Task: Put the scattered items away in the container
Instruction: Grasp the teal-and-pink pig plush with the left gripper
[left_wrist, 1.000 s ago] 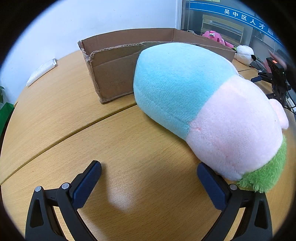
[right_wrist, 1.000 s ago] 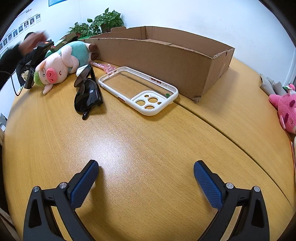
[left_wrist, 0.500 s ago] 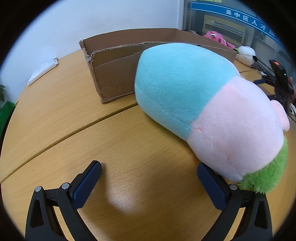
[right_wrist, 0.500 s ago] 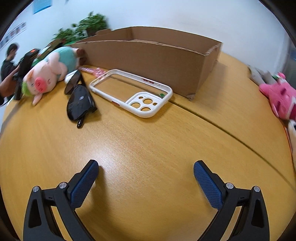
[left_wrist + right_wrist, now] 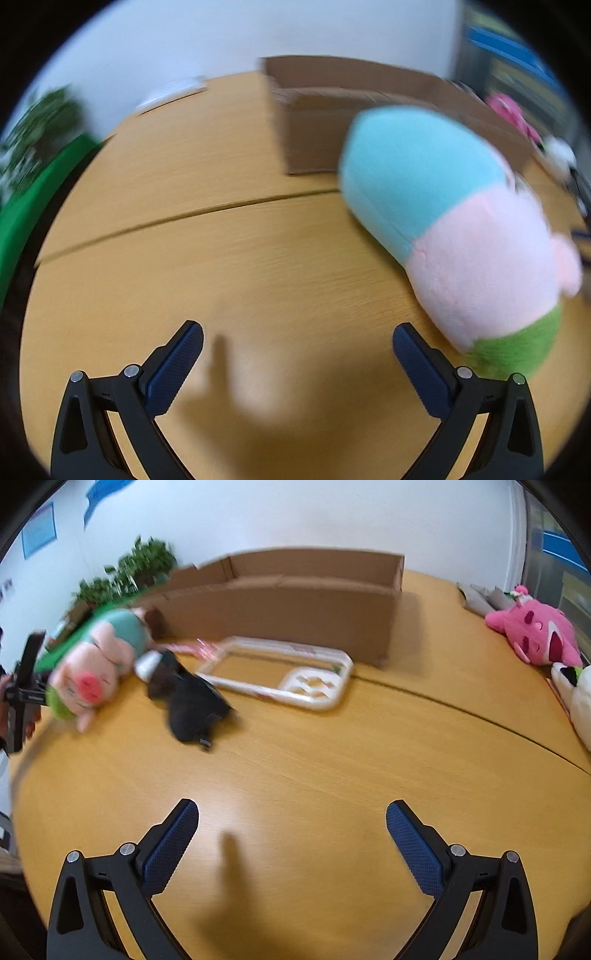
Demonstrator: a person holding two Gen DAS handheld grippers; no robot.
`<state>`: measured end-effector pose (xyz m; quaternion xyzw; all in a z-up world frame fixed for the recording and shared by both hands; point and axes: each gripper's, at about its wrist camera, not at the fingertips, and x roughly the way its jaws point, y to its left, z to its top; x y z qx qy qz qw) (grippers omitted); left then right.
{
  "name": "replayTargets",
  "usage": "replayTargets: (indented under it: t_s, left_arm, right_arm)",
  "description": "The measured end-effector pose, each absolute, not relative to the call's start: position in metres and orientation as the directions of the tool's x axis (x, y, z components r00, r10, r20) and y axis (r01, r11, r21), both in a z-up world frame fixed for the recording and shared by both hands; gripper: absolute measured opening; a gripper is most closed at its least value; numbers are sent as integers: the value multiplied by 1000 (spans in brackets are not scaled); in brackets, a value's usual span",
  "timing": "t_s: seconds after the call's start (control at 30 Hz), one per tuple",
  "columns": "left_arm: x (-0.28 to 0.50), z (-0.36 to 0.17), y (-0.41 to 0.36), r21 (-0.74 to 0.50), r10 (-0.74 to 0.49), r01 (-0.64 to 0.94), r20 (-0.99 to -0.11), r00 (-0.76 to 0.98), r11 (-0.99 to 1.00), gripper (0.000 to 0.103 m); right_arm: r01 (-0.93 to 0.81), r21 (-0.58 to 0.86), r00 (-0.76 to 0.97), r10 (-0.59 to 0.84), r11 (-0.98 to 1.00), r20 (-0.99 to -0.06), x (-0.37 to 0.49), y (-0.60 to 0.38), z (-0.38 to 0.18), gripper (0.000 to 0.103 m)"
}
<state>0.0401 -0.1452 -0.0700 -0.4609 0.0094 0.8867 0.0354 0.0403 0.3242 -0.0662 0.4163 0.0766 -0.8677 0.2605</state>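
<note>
One pig plush, one phone case, one sunglasses, one box — both hand-held grippers wide, empty.

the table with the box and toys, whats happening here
A person holds a two-finger gripper in each hand, tidying loose things into the cardboard box. Nothing is picked up yet: the left gripper and right gripper both have open, empty jaws. The pig plush, sunglasses and white phone case lie on the wooden table beside the box.

both wrist views low over table, sharing cardboard box
</note>
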Motion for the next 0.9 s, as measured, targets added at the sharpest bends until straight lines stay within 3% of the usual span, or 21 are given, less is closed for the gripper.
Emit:
replayTargets:
  t_s: [0.13, 0.3, 0.4, 0.57, 0.67, 0.9]
  left_arm:
    - [62, -20, -148, -50, 26, 16, -736, -676, -999, 103]
    - [46, 21, -125, -219, 170, -21, -689, -704, -975, 103]
    - [20, 18, -103, -281, 238, -40, -716, -657, -959, 103]
    - [-27, -17, -74, -248, 217, -12, -821, -528, -969, 102]
    - [-35, -31, -73, -278, 249, -16, -833, -495, -961, 102]
    - [-30, -36, -78, -324, 293, -21, -822, -488, -946, 86]
  right_arm:
    - [540, 130, -534, -457, -832, -711, 51, 303, -41, 103]
    - [591, 200, -520, -558, -782, -646, 57, 257, -17, 103]
    - [621, 243, -484, -608, -745, -629, 62, 225, -14, 103]
    - [640, 296, -416, -643, -709, -643, 52, 169, -23, 103]
    - [652, 323, -370, -660, -686, -654, 46, 142, -31, 103]
    - [648, 396, -310, -700, -651, -643, 30, 100, -36, 103]
